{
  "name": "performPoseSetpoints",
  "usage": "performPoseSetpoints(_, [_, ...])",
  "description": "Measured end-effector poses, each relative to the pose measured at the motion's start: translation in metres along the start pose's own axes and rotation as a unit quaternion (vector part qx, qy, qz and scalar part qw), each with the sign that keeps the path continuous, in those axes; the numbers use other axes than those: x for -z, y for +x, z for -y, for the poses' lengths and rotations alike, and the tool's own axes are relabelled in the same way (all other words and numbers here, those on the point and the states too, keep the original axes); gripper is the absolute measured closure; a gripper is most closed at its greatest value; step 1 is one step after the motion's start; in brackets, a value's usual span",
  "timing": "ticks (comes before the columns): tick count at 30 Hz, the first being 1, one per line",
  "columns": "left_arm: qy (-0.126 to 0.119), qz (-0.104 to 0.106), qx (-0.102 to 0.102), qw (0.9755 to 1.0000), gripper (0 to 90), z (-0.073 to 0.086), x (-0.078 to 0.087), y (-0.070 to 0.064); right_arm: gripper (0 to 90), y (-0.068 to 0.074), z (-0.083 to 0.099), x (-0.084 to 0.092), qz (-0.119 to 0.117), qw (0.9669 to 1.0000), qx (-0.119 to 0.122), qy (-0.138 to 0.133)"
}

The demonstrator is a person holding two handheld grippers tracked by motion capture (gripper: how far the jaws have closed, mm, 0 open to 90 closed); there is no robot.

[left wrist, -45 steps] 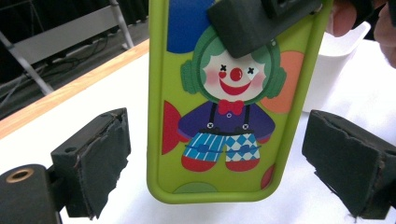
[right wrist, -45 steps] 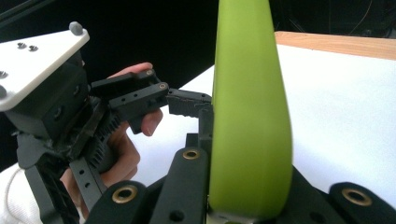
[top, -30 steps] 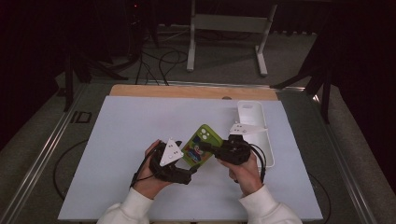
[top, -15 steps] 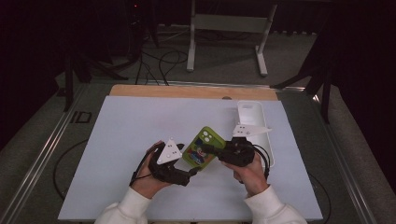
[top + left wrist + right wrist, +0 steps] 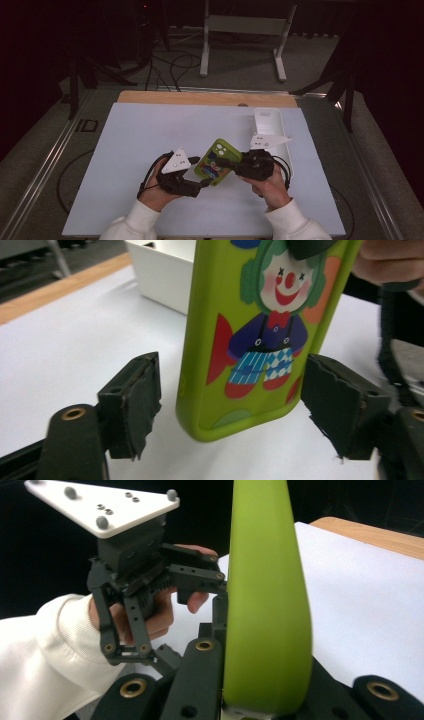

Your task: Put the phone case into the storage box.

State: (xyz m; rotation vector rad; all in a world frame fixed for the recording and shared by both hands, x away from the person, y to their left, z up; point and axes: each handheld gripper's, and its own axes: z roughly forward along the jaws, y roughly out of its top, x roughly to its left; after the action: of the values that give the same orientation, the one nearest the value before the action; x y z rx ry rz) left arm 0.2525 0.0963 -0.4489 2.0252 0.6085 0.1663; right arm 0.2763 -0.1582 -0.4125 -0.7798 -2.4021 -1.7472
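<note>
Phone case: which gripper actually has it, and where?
The right gripper clamps the green phone case across its edge. The left gripper stands open around the bottom end, not touching.

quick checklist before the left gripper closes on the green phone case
1. Right gripper clamped on the green clown phone case: ok.
2. Left gripper jaws open wide enough: ok.
3. Case's lower end sits between the left pads: ok, both clear of its sides.
4. Case lifted off the white table: ok, going by the left gripper view.
5. White bin clear of the hands: ok.
6. How firm the right grip is: cannot tell.
</note>
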Motion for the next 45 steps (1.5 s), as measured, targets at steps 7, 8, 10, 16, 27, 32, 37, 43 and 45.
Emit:
performPoseSetpoints(7, [0.0, 0.042, 0.002, 0.9991, 35.6, 0.001, 0.0, 0.0, 88.0, 0.003, -0.002, 0.0, -0.025, 0.9996, 0.011, 0.002])
performPoseSetpoints(8, [0.0, 0.047, 0.003, 0.9989, 36.4, 0.001, 0.0, 0.001, 88.0, 0.003, -0.002, 0.0, -0.028, 0.9995, 0.013, 0.004])
performPoseSetpoints(10, [-0.002, 0.058, 0.005, 0.9983, 39.7, 0.002, 0.001, 0.002, 88.0, 0.004, -0.002, 0.001, -0.035, 0.9991, 0.022, 0.007])
performPoseSetpoints(16, [-0.001, 0.078, 0.005, 0.997, 43.7, 0.003, -0.001, 0.002, 88.0, 0.004, -0.001, 0.002, -0.057, 0.998, 0.026, 0.007])
performPoseSetpoints(27, [0.009, 0.09, -0.019, 0.9957, 61.7, 0.005, -0.002, -0.003, 88.0, 0.002, 0.001, 0.006, -0.055, 0.998, 0.029, 0.007])
performPoseSetpoints(32, [0.006, 0.1, -0.02, 0.9947, 67.0, 0.007, -0.002, -0.003, 87.8, 0.002, 0.001, 0.008, -0.055, 0.9979, 0.034, 0.008])
performPoseSetpoints(37, [-0.006, 0.112, -0.013, 0.9936, 76.3, 0.01, 0.0, -0.001, 82.0, 0.001, 0.002, 0.009, -0.063, 0.9971, 0.042, 0.004])
performPoseSetpoints(43, [-0.009, 0.101, -0.018, 0.9947, 77.5, 0.011, 0.0, -0.004, 67.2, 0.001, 0.004, 0.009, -0.052, 0.9977, 0.045, 0.005])
performPoseSetpoints(45, [-0.012, 0.094, -0.018, 0.9953, 77.6, 0.01, 0.0, -0.005, 59.4, 0.001, 0.004, 0.009, -0.041, 0.9984, 0.039, 0.005])
